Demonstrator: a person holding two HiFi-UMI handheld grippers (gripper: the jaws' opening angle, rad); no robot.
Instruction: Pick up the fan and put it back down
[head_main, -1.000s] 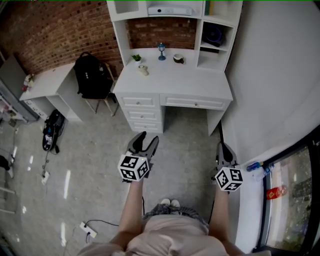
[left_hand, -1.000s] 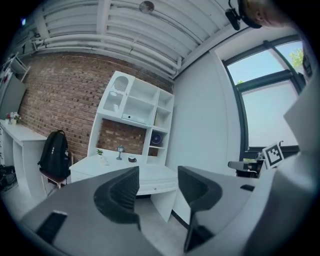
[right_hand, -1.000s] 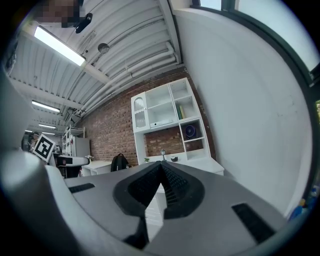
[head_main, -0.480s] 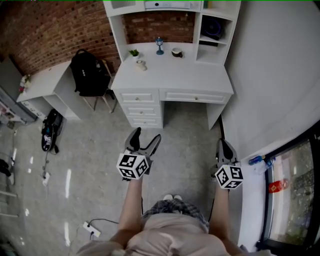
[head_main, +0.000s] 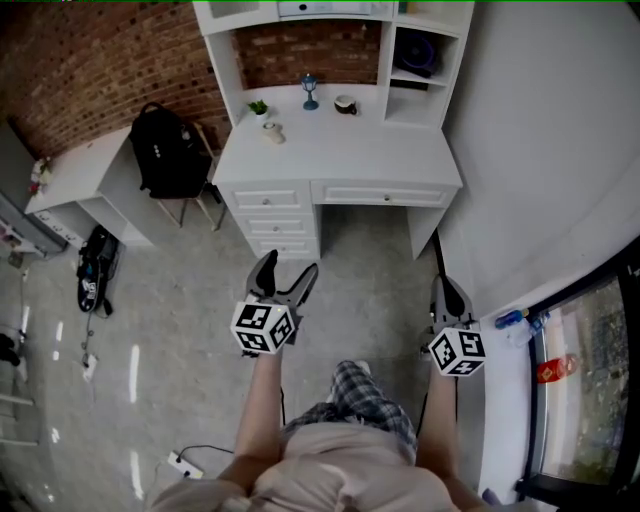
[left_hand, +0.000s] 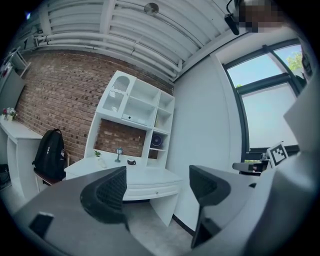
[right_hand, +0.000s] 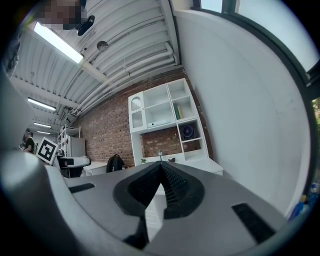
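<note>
None of it done: the small dark round fan (head_main: 420, 50) sits in a white shelf cubby (head_main: 412, 78), upper right; left claw (head_main: 288, 264) gapes empty, right claw (head_main: 446, 288) clenched empty, both well away.

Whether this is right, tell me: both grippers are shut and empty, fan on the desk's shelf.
Not quite: the left gripper is open, jaws apart, as the left gripper view shows. The right gripper is shut, both are empty, fan on the desk's shelf.
</note>
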